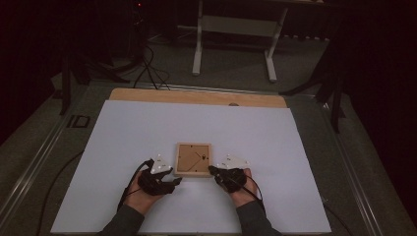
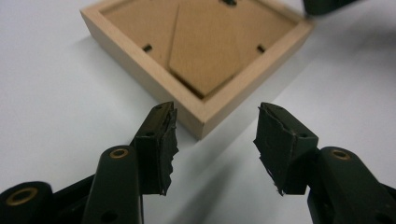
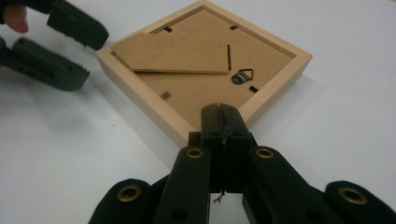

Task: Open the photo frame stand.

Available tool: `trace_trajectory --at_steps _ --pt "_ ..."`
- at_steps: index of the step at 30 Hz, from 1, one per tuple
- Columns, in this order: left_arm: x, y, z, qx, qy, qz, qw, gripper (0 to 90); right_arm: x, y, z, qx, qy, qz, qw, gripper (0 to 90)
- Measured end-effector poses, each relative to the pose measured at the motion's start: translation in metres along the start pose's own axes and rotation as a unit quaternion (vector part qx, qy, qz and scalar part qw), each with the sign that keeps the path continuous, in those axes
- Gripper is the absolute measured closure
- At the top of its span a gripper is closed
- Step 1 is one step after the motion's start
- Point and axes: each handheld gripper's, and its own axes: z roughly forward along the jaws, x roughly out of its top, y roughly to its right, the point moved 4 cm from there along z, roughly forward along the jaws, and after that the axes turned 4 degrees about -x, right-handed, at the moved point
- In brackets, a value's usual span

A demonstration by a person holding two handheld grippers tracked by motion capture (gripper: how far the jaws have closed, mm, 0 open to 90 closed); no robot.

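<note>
A white board (image 1: 147,147) covers most of the wooden table (image 1: 196,97), and a square wooden picture frame (image 1: 193,160) lies on it back-up near the person's edge, between the two grippers. The high view alone shows both forearms entering from below, each hand wrapped around its gripper, and a white table stand on the floor beyond (image 1: 236,29).

The left gripper (image 2: 215,140) sits low, just short of the frame's near corner (image 2: 201,123); its jaws stand spread apart with nothing pressed between the pads. The right gripper (image 3: 223,122) points at the opposite near corner, jaws pressed together, tips at or over the frame's rim.

The right gripper view shows what the others blur: a cardboard easel flap (image 3: 173,53) lying over the backing and a small metal hanger (image 3: 242,76).
</note>
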Motion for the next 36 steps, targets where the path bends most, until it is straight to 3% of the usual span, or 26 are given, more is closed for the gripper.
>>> trace_trajectory --at_steps 4,11,15,22,28,36 --pt "0.005 0.0 -0.005 0.004 0.015 0.0 0.9999 47.4 -0.001 -0.003 0.002 0.001 -0.004 0.0 1.0 89.7" --pt "0.014 0.002 -0.003 0.015 0.02 0.001 0.9997 47.8 0.0 -0.002 0.003 0.005 -0.004 0.005 1.0 89.7" --pt "0.018 0.002 0.002 0.022 0.016 0.001 0.9996 48.2 0.0 -0.001 0.003 0.009 -0.004 0.007 0.9999 89.7" --pt "0.027 0.002 0.014 0.025 0.014 0.017 0.9995 48.2 -0.001 0.0 0.002 0.007 -0.005 0.009 0.9999 89.7" --pt "0.039 0.001 0.026 0.035 -0.002 0.03 0.9989 47.6 0.0 -0.001 0.004 0.004 -0.001 0.006 1.0 89.6" --pt "0.041 0.0 0.037 0.042 -0.028 0.036 0.9981 47.3 0.0 -0.001 0.004 0.006 0.0 0.005 1.0 89.0"
